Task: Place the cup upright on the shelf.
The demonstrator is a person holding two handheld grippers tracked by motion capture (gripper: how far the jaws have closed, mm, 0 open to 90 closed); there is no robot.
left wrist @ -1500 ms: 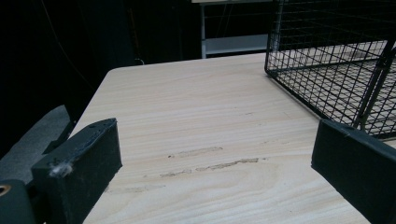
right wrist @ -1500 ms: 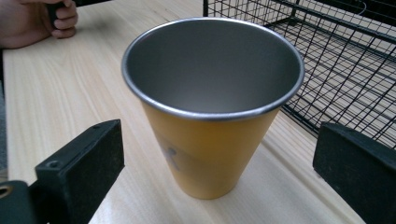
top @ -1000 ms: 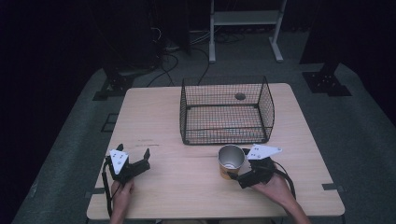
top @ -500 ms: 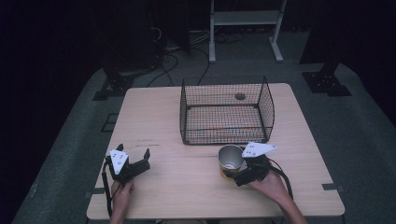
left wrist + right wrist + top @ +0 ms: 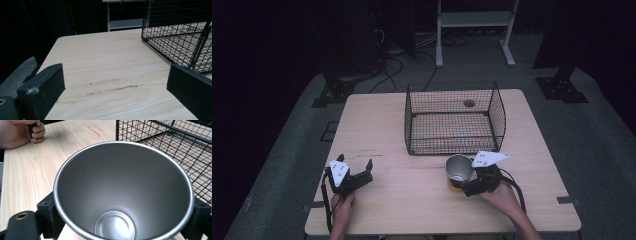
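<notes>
A steel cup [image 5: 458,169] stands upright on the wooden table [image 5: 412,205], just in front of a black wire basket [image 5: 497,116]. My right gripper [image 5: 463,184] is shut on the cup from the near side. In the right gripper view the empty cup [image 5: 125,182] sits between the two black jaws of the right gripper [image 5: 125,220], which press on its sides. My left gripper [image 5: 356,164] rests low at the table's front left, open. Its jaws [image 5: 116,75] stand wide apart with bare wood between them.
The wire basket [image 5: 175,37] is empty and stands mid-table toward the back, with a round hole in the tabletop [image 5: 469,103] behind it. A hand [image 5: 22,132] holding the left gripper appears far off in the right gripper view. Dark floor, cables and a white stand surround the table.
The right gripper has edged slightly left against the cup, which has barely moved. The left gripper has stayed where it was.
</notes>
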